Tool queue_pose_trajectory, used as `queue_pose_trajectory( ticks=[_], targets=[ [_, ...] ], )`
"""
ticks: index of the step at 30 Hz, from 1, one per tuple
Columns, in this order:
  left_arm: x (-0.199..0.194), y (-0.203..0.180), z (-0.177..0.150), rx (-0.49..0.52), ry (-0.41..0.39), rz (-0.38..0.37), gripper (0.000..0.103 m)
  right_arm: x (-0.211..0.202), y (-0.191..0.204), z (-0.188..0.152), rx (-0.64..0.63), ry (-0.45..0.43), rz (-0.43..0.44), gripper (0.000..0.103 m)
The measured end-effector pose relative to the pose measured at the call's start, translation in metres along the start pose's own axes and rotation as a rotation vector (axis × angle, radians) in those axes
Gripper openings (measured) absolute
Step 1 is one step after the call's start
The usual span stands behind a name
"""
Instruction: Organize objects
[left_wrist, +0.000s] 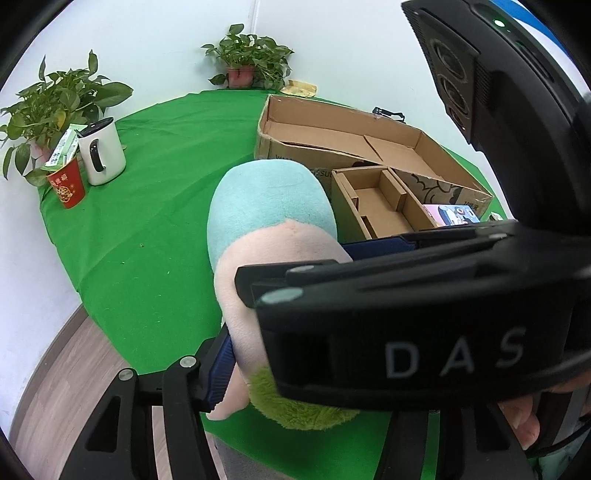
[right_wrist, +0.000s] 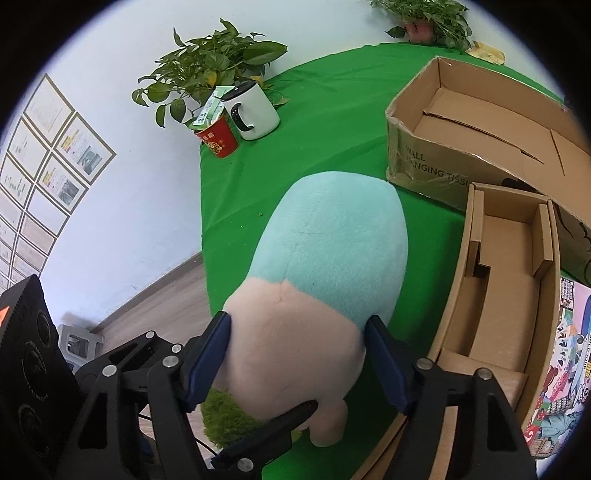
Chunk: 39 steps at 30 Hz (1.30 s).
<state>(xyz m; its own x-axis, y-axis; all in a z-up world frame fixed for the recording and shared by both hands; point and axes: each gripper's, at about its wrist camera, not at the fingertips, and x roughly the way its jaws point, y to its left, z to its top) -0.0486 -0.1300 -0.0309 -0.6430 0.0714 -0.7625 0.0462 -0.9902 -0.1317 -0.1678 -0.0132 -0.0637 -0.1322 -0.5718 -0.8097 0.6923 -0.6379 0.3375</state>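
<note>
We see what looks like an office or lab: green-clothed table (left_wrist: 159, 206), wall of framed sheets (right_wrist: 44, 155), potted plants (left_wrist: 251, 55).

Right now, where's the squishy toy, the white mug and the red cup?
plush toy (right_wrist: 332, 236): right wrist view, on its blue-green top.
white mug (right_wrist: 258, 110): right wrist view, on its side wall by the black handle.
red cup (left_wrist: 68, 186): left wrist view, on its printed front.

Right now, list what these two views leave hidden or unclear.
- Left wrist view: the right tool crosses the frame and covers the plush toy's lower half and the left tool's second finger.
- Right wrist view: the toy's face is turned away.
- Both views: the picture box is cut off at the edge.
- Red cup's print: too small.
</note>
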Motion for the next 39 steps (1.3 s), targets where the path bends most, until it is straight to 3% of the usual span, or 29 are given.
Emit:
queue_pose_trajectory(
  ticks=[4, 10, 24, 29, 39],
  targets=[
    [-0.009, -0.010, 0.004, 0.014, -0.024, 0.032, 0.054, -0.009, 0.004, -0.002, -0.009, -0.045, 0.006, 0.062],
    [-0.028, -0.024, 0.035, 0.068, -0.103, 0.053, 0.054, -0.048, 0.001, 0.006, -0.020, -0.168, 0.001, 0.058],
    [-0.049, -0.106, 0.158, 0.245, -0.288, 0.009, 0.054, -0.144, -0.035, 0.061, -0.022, -0.414, -0.128, 0.055],
    [-0.039, -0.125, 0.201, 0.271, -0.310, 0.001, 0.054, -0.156, -0.052, 0.082, -0.011, -0.440, -0.151, 0.055],
    [0.018, -0.130, 0.266, 0.247, -0.252, -0.012, 0.054, -0.133, -0.098, 0.128, 0.036, -0.406, -0.120, 0.055]
  ],
)
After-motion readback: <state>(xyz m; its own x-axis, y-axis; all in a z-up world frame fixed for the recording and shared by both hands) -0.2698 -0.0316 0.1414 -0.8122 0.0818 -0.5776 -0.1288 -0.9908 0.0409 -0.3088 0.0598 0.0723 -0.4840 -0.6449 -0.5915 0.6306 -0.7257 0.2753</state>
